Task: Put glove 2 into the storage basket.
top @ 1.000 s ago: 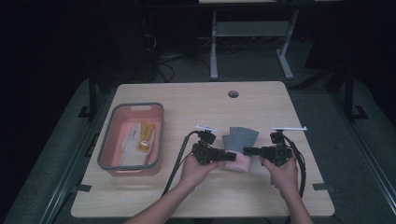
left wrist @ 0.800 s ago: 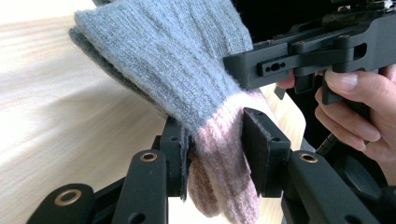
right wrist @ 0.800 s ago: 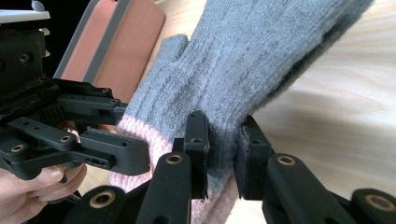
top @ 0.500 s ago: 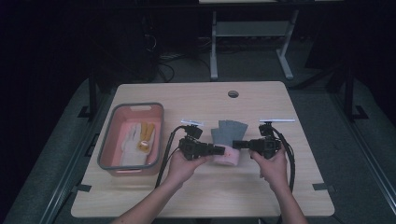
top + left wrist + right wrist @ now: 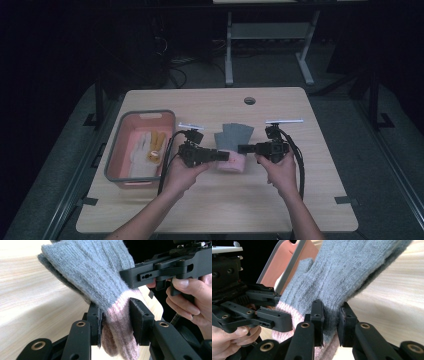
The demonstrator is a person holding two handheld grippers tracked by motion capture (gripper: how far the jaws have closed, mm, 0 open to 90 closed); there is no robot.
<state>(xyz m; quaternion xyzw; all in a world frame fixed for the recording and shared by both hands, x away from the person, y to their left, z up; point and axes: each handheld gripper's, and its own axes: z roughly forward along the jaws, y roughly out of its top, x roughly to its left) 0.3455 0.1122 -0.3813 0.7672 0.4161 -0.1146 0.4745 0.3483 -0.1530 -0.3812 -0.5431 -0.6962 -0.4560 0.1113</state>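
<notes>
Both sets of jaws are clenched on the pink cuff of the grey glove (image 5: 100, 282), left gripper (image 5: 226, 156) and right gripper (image 5: 241, 148) facing; its fingers trail beyond the jaws, toward the worktop (image 5: 200, 210)

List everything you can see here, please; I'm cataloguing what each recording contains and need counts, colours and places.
Glove: one, grey knit with a pink cuff, lifted between the two grippers near the table's middle, fingers trailing toward the far side.
Bin: one, pink with a grey rim, on the table's left part.
Bin contents: a pale cloth-like item and a yellow-orange item; too small to identify.
Table: one, light wood, with a round hole near its far edge.
Desk frame: one, white, on the floor beyond the table.
Left gripper: one, black, shut on the glove's pink cuff.
Right gripper: one, black, shut on the glove where the grey meets the cuff.
Hands: two, left hand and right hand, each holding a gripper.
</notes>
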